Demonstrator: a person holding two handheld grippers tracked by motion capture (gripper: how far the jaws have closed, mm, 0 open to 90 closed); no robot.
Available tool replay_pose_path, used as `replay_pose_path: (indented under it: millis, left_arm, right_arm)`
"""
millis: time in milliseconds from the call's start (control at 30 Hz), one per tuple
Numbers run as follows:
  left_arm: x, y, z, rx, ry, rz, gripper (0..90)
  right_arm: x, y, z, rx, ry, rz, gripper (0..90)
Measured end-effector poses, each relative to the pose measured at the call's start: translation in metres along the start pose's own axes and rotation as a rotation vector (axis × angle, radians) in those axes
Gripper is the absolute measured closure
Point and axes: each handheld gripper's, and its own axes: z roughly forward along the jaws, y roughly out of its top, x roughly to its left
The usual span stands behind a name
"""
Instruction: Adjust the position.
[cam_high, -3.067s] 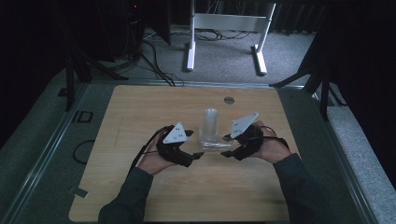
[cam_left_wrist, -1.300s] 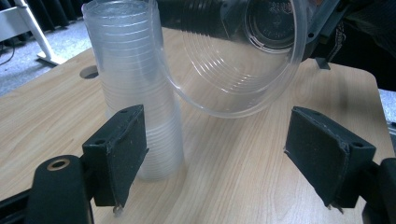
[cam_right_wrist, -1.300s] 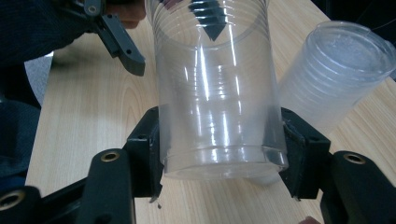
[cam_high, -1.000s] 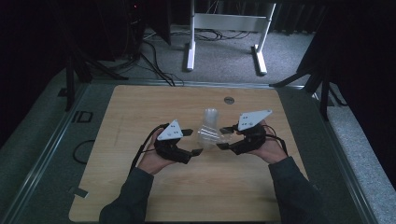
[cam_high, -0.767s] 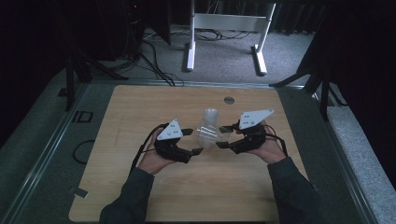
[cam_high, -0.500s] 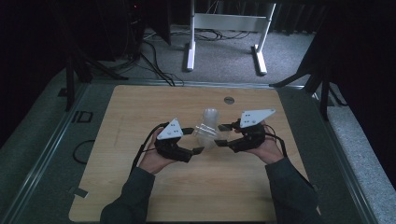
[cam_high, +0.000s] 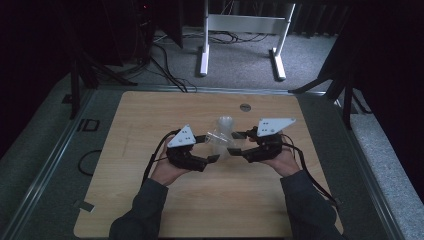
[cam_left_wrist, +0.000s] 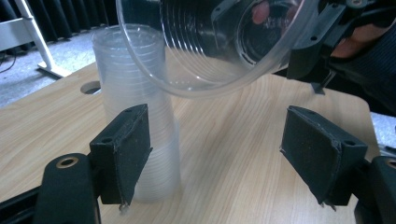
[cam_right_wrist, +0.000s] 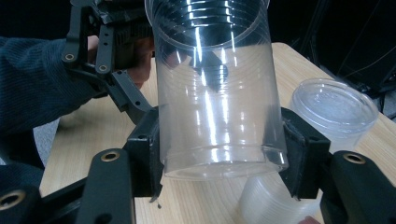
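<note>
Light wood counter (cam_high: 150, 200) with rounded corners and a round grommet hole (cam_high: 245, 107) near the far edge. A stack of clear plastic cups (cam_high: 225, 125) stands upright on it, mid-counter, toward the far side.

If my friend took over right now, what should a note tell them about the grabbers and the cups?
Right gripper: shut on one clear cup, clamped near its base, held tipped on its side above the table.
Left gripper: open, nothing between its pads. Its jaws have just been closing, but they sit below the held cup's mouth and don't touch it.
Stack of clear cups: stands upside down on the table, just behind the grippers.
Done: one cup is off the stack.
Left: probably take the cup with the left gripper or set it down, then pull the next one off the stack.
</note>
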Motion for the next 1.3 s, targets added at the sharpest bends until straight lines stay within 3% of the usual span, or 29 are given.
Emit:
replay_pose_path:
  millis: [167,400,633,867,1300]
  left_arm:
    - [0.002,0.000,-0.001,-0.038,-0.037,-0.033,24.1]
    - [0.009,0.000,-0.002,-0.135,-0.133,-0.111,24.0]
    - [0.011,0.000,-0.001,-0.172,-0.165,-0.151,24.1]
    - [0.011,0.002,0.001,-0.193,-0.169,-0.150,24.0]
    - [0.005,0.005,0.000,-0.210,-0.090,-0.138,23.9]
  right_arm:
    - [0.000,0.000,0.000,-0.015,-0.001,0.004,41.2]
    - [0.001,0.000,0.000,-0.047,0.010,0.003,41.3]
    - [0.002,0.000,0.000,-0.060,0.014,0.002,41.3]
    - [0.002,0.001,0.000,-0.076,0.010,0.001,41.3]
    - [0.002,0.000,0.002,-0.084,0.003,-0.001,41.3]
